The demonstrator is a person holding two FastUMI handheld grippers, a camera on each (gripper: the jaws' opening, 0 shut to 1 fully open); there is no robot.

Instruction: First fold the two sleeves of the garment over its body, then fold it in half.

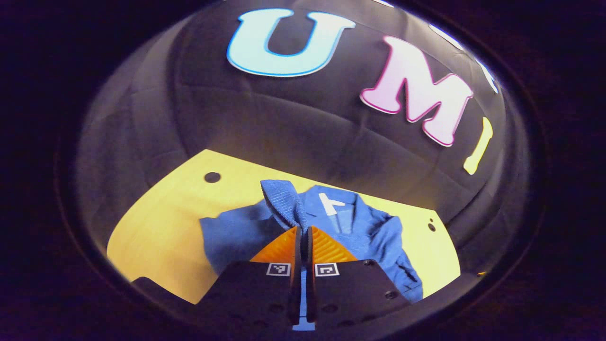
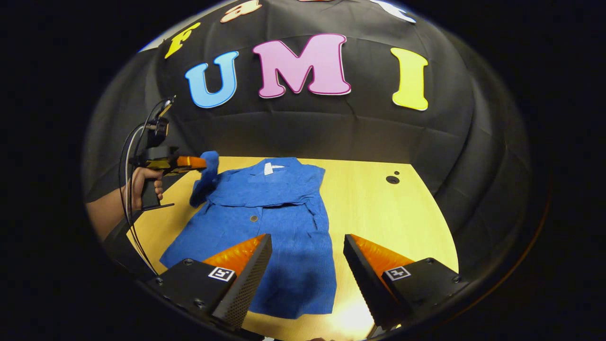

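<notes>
Already the first fold is under way. The left tool (image 1: 303,232) has its fingers pressed together on a sleeve (image 1: 283,201), which stands up in a bunch above the tips; in the right gripper view that same tool (image 2: 201,162), held by a hand (image 2: 144,187), carries the sleeve end lifted off the bench at about 10 o'clock from the garment's middle. The garment (image 2: 265,222) lies flat on the yellow bench (image 2: 393,222), collar toward the back wall at 12 o'clock, hem toward 6. The other sleeve seems, as best I can judge, already tucked along the body's 3 o'clock edge, though the folds there are hard to read. So one sleeve looks laid over, one is in the air, and the halving fold is left.

The right tool (image 2: 307,265) hangs wide apart over the hem, holding nothing. Bare bench runs out to 3 o'clock past a small dark hole (image 2: 392,179); at 9 o'clock the bench edge is close to the garment.
</notes>
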